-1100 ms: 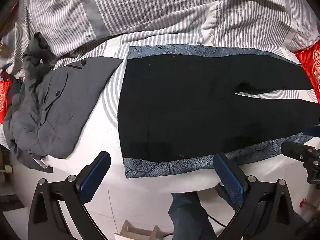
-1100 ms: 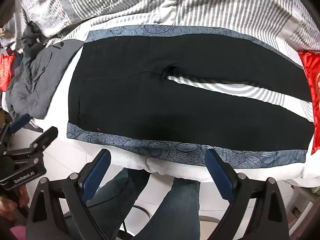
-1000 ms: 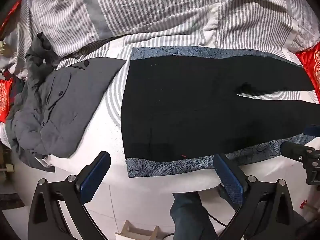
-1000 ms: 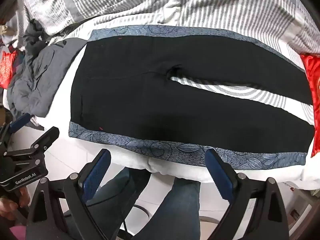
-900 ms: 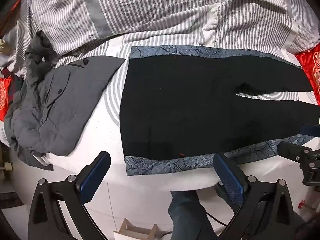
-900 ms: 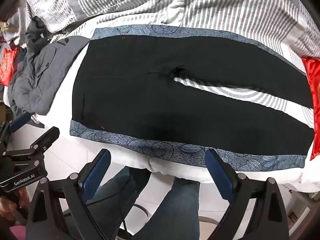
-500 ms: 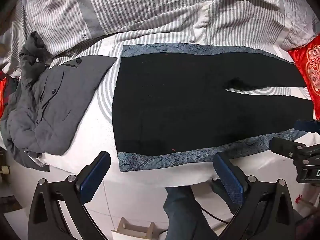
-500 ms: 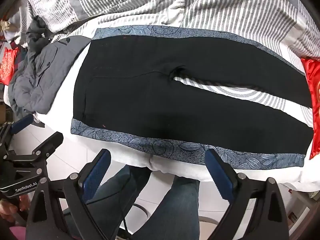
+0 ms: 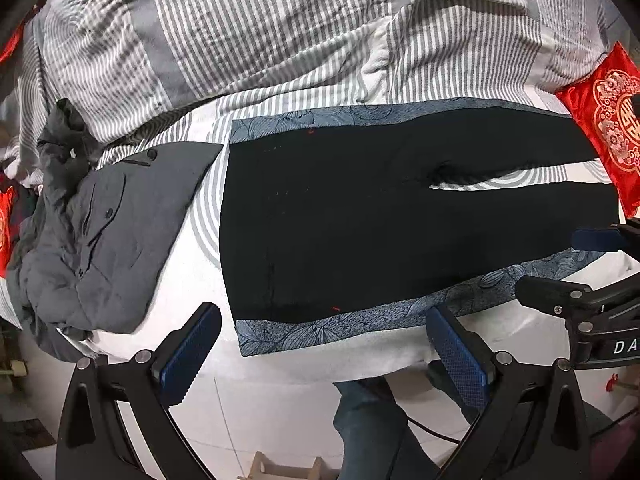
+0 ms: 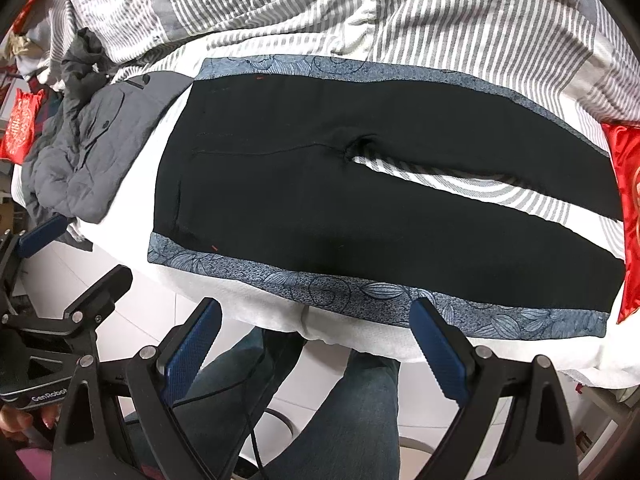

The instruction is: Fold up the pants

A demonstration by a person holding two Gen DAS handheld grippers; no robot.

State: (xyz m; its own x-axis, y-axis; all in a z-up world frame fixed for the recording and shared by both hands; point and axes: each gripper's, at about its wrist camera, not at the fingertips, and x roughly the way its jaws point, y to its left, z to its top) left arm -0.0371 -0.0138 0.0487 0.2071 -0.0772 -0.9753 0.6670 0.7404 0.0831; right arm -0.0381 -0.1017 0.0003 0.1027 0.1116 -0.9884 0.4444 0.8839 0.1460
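Note:
Black pants (image 9: 352,216) (image 10: 320,188) with blue patterned side bands lie flat on the bed, waist to the left, both legs spread toward the right. My left gripper (image 9: 324,346) is open and hangs off the bed's near edge below the waist end, holding nothing. My right gripper (image 10: 316,342) is open too, below the near leg's blue band, off the mattress edge. Each gripper also shows in the other's view: the right one (image 9: 576,276) at that frame's right edge, the left one (image 10: 68,264) at the left edge.
A crumpled grey garment (image 9: 104,236) (image 10: 92,148) lies left of the pants. A striped grey-white duvet (image 9: 280,28) is bunched behind them. Red cushions (image 9: 608,120) (image 10: 628,200) sit at the right. The person's jeans-clad legs (image 10: 320,412) stand below the bed edge.
Both grippers drifted slightly; the pants sit a bit further left in the left view and a bit further right in the right view. Nothing was grasped.

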